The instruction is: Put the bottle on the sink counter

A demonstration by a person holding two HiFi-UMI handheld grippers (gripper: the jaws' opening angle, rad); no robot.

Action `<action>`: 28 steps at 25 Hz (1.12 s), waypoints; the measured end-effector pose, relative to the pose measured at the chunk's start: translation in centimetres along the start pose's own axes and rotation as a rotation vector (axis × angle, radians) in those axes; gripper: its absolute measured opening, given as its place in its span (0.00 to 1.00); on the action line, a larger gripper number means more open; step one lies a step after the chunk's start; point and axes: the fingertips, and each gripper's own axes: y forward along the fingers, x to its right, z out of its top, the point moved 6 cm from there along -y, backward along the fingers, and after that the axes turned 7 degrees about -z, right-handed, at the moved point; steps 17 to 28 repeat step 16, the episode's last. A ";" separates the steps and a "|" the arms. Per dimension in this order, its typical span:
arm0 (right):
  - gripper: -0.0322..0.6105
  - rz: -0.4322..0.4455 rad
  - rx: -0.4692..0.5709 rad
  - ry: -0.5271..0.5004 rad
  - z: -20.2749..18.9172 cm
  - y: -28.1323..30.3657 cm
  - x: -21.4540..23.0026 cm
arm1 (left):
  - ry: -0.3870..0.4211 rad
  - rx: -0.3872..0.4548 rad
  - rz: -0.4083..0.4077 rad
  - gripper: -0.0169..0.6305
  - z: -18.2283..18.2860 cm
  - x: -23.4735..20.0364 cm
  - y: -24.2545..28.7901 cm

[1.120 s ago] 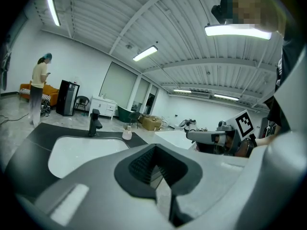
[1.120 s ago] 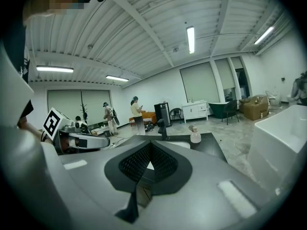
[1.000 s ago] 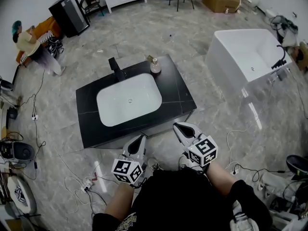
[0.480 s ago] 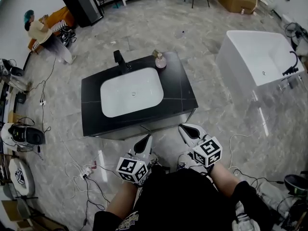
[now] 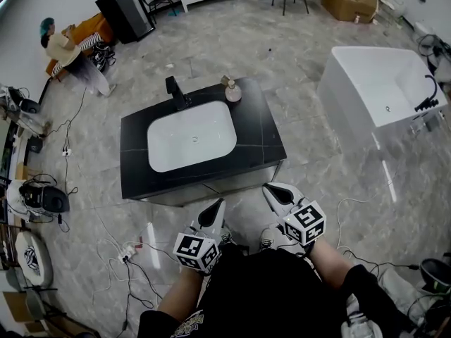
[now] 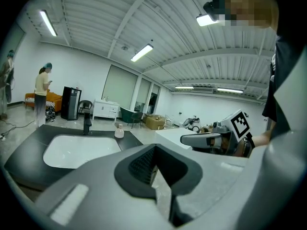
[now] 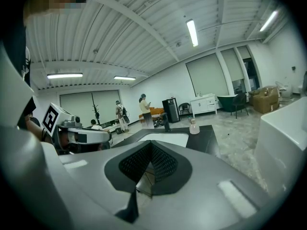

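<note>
A small pinkish bottle (image 5: 230,91) with a pump top stands upright on the far right corner of the black sink counter (image 5: 261,136), beside the white basin (image 5: 192,136). The left gripper view shows the bottle (image 6: 119,132) past the basin, and the right gripper view shows the bottle (image 7: 193,127) on the counter's corner. My left gripper (image 5: 213,208) and right gripper (image 5: 273,190) are held close to my body, in front of the counter's near edge and well short of the bottle. Both are shut with nothing in them.
A black faucet (image 5: 176,90) stands behind the basin. To the right sits a white bathtub (image 5: 380,94). Cables and a power strip (image 5: 127,251) lie on the marble floor at the left. A person (image 5: 67,51) stands far back left near a black cabinet (image 5: 127,9).
The head view has drifted, so the counter sits a little higher and further right in the frame. Both grippers stay shut near my body, and the bottle has not moved.
</note>
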 end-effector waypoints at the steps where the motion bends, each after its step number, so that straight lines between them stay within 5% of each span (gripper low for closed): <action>1: 0.09 -0.001 0.000 0.001 0.0 -0.2 0.1 | 0.001 -0.001 -0.002 0.03 0.0 0.2 0.1; 28: 0.09 -0.005 -0.008 0.013 -0.6 -0.6 0.2 | -0.014 -0.005 -0.008 0.03 -0.6 0.8 0.3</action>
